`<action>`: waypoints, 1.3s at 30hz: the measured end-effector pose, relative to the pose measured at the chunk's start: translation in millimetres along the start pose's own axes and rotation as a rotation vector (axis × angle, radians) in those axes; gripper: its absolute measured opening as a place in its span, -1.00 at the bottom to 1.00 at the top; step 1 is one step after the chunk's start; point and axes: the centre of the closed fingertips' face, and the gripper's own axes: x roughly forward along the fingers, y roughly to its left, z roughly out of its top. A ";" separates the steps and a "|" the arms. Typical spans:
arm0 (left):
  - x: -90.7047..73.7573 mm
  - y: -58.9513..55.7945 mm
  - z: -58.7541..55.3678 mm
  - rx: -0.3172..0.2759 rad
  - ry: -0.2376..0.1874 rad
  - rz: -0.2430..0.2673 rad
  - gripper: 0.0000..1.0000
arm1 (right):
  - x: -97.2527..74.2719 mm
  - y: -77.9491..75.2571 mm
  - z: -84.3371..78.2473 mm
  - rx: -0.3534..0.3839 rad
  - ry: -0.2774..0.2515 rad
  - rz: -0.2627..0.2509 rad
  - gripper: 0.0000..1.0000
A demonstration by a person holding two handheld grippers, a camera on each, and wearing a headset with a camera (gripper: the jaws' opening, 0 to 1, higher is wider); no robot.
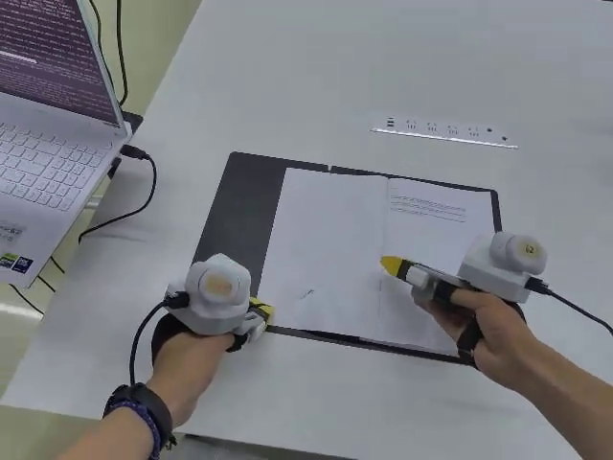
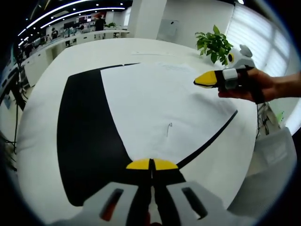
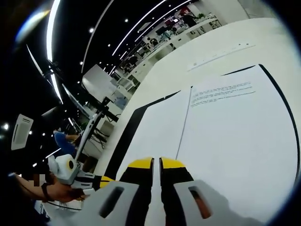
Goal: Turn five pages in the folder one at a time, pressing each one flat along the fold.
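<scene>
**Folder open on surface; both tools closed and empty**

1. The left tool (image 1: 259, 311) is at the near left corner of the folder (image 1: 244, 206). In the left gripper view its yellow tips (image 2: 151, 164) are pressed together with nothing between them, and they sit over the black cover just beside the near corner of the left page (image 2: 155, 108). Whether they touch the cover cannot be determined.

2. The right tool (image 1: 391, 265) is over the near half of the folder and points across the fold (image 1: 383, 240) towards the left page. In the right gripper view its jaws (image 3: 156, 163) are drawn together with only a thin slit between them, and they hold nothing. Contact with the paper cannot be confirmed.

3. The folder lies open and flat on the white surface (image 1: 316, 77). The left page is blank apart from a small mark. The right page (image 1: 436, 230) has a few printed lines near its far edge. The black cover shows widest to the left of the pages.

4. A white power strip (image 1: 445, 131) lies on the surface beyond the folder's far edge, apart from it.

5. An open laptop (image 1: 48, 144) stands well to the left of the folder, with a black cable (image 1: 124, 216) running from its side.
</scene>
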 end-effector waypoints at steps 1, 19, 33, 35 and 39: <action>0.1 0.2 0.1 0.000 0.000 0.001 -1.00 | 1.9 -0.6 2.7 0.007 -0.006 0.000 -0.95; -0.1 -0.8 -0.2 0.000 -0.001 -0.004 -1.00 | 32.1 -12.0 6.0 0.030 -0.001 -0.005 -1.00; 0.8 -0.7 -0.2 -0.009 0.000 -0.005 -1.00 | 43.6 -19.3 23.0 0.067 -0.053 -0.047 -1.00; 1.0 -0.8 -0.2 -0.011 -0.001 -0.005 -1.00 | 44.6 -19.8 25.8 0.081 -0.062 -0.054 -1.00; 1.3 -0.5 -0.1 -0.013 0.001 -0.008 -1.00 | 48.2 -17.4 31.0 0.082 -0.066 -0.054 -1.00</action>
